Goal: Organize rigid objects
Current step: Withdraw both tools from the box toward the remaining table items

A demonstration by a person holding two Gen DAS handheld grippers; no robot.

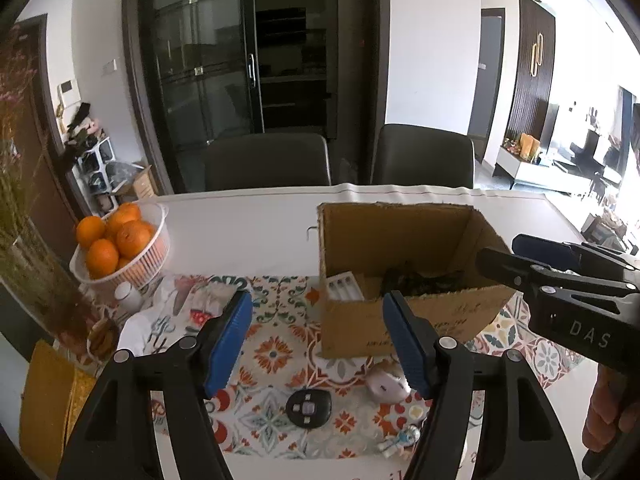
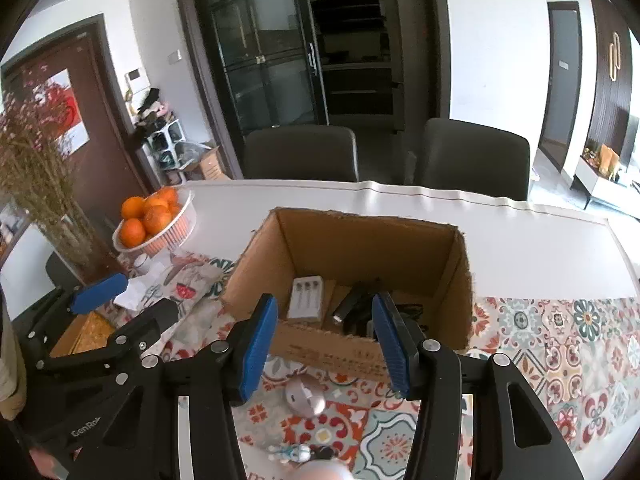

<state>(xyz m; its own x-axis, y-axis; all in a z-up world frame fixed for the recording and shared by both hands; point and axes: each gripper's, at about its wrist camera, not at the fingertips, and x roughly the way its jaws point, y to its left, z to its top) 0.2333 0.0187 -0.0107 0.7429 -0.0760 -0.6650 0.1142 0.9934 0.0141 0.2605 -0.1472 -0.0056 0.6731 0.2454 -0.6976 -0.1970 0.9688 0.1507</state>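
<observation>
An open cardboard box (image 1: 416, 316) (image 2: 360, 352) stands on the patterned mat and holds a white case (image 2: 306, 298) and dark items (image 2: 356, 308). In front of it lie a pale computer mouse (image 1: 386, 386) (image 2: 304, 398), a black remote with buttons (image 1: 309, 408) and a small blue-white figure (image 1: 400, 440) (image 2: 292, 452). My left gripper (image 1: 318, 340) is open and empty above the mat, left of the box's front. My right gripper (image 2: 324, 344) is open and empty, above the mouse at the box's near wall. It also shows in the left wrist view (image 1: 520, 256).
A white basket of oranges (image 1: 120, 248) (image 2: 156, 220) and a small white jar (image 1: 128, 296) stand at the left. A vase of dried flowers (image 2: 44, 184) is at the far left. Folded printed cloth (image 1: 188, 304) lies left of the box. Two dark chairs (image 1: 268, 164) stand behind the table.
</observation>
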